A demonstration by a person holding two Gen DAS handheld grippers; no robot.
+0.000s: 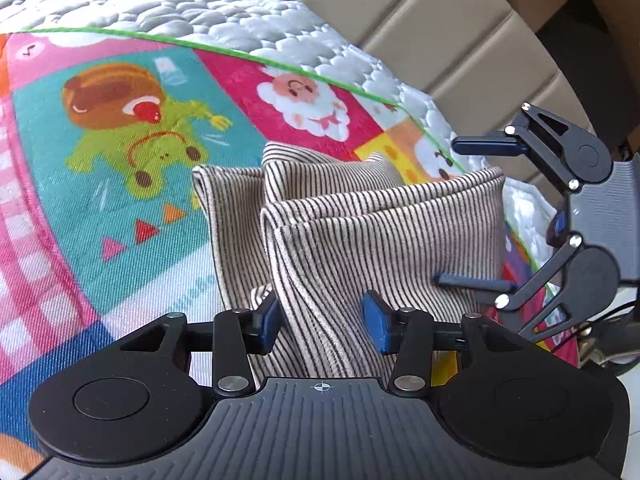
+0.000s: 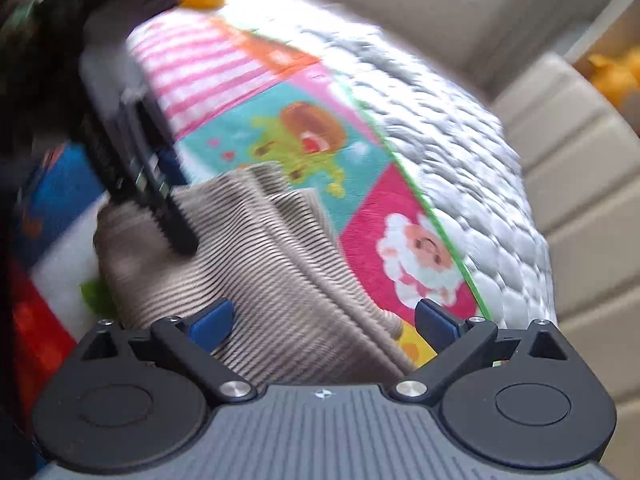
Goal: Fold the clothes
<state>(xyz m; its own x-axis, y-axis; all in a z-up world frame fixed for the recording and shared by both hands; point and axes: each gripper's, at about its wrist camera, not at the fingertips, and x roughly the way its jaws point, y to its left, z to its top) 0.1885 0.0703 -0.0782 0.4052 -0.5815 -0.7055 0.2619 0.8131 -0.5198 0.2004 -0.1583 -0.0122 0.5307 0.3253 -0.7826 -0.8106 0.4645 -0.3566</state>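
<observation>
The striped garment (image 1: 360,232) lay in a folded bundle on the cartoon play mat (image 1: 120,184), which was spread over a white quilted bed cover (image 1: 224,0), near the mat's green edge. Its long axis seemed to run from the left gripper (image 1: 324,320) away toward the far end of the mat, with a looser flap sticking out at the far-left end.

The left gripper stood part open, a ridge of fabric rising between its blue pads (image 1: 378,322) without being visibly pinched. The right gripper (image 2: 324,320) was spread wide over the near edge of the cloth, holding nothing; the right wrist view was smeared with blur.

The risk, as I judged it, lay in that raised ridge: if the left gripper pulled away while a pad snagged the knit, the top layer could drag and the fold open. The two grippers also stood close over one small bundle, so a careless move by one might knock the other or shove the stack toward the mat's edge.
</observation>
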